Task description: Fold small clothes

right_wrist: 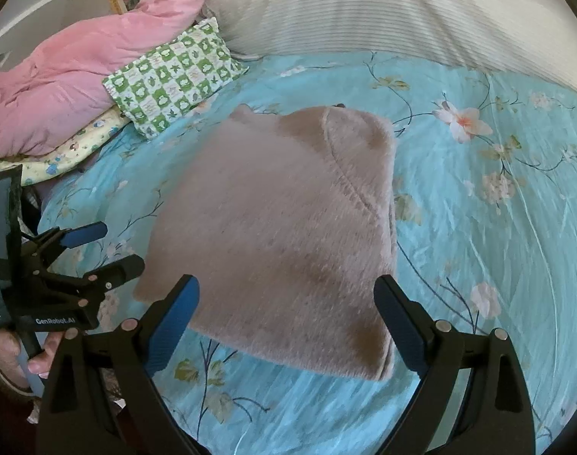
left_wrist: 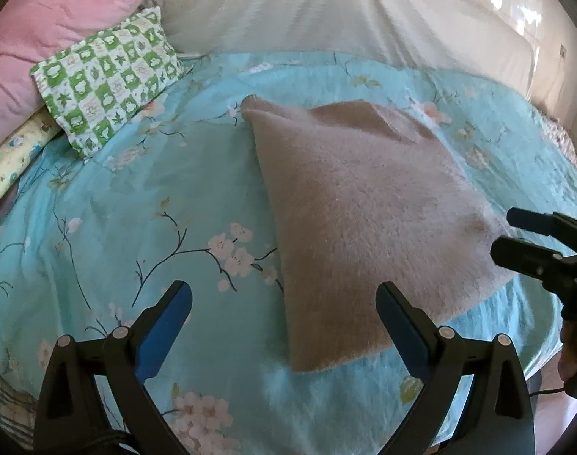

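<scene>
A fuzzy beige garment (left_wrist: 368,220) lies folded flat on the turquoise floral bedspread (left_wrist: 136,197), which serves as the landmark here. The left gripper (left_wrist: 284,295) hovers above the bedspread at the garment's near left edge, its blue-padded fingers (left_wrist: 167,326) spread wide and holding nothing; one finger sits over bare bedspread, the other over the garment's near corner. The right gripper (right_wrist: 286,292) hangs over the garment's near edge, fingers likewise spread wide apart and empty, the cloth lying between them. Whether either touches the fabric cannot be told. At the bedspread's far left corner rest a green checked pillow (left_wrist: 106,79) and a pink quilt (left_wrist: 41,38).
</scene>
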Demonstrator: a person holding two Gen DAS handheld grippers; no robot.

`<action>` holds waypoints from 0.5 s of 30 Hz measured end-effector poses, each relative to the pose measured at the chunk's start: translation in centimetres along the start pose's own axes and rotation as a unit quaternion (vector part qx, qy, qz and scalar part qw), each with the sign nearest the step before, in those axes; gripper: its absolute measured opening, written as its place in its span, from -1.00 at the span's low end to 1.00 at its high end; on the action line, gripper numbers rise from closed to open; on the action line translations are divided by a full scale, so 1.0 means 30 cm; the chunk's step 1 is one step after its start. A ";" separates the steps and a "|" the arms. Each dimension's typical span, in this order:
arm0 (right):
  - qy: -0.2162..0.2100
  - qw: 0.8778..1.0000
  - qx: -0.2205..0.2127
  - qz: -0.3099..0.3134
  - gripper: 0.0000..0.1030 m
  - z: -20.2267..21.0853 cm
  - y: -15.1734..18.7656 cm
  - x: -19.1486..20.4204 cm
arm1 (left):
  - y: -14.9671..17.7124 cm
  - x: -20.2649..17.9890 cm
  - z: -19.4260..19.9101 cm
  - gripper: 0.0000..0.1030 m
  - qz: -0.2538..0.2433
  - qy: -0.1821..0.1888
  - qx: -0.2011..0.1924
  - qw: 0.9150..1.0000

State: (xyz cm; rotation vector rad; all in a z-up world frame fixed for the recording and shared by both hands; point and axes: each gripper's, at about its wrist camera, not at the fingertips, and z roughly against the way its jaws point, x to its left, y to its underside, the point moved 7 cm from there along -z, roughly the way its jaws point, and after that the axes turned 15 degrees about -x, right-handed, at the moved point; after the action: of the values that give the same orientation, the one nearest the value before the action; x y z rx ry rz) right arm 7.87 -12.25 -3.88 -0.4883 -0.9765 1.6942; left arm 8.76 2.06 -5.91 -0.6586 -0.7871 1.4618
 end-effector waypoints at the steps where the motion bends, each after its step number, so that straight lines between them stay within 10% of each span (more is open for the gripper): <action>1: 0.000 1.000 0.001 0.000 0.81 -0.005 -0.003 -0.003 | -0.005 -0.002 -0.009 0.90 -0.002 -0.002 0.002 1.000; 15: -0.002 1.000 0.019 -0.008 0.82 -0.082 -0.040 -0.037 | -0.043 0.000 -0.066 0.92 -0.003 -0.016 0.011 1.000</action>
State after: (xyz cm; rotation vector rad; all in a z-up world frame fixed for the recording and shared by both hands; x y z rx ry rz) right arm 10.75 -12.29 -4.50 -0.4513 -0.9469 1.6978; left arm 11.10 2.19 -6.06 -0.6165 -0.7964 1.4762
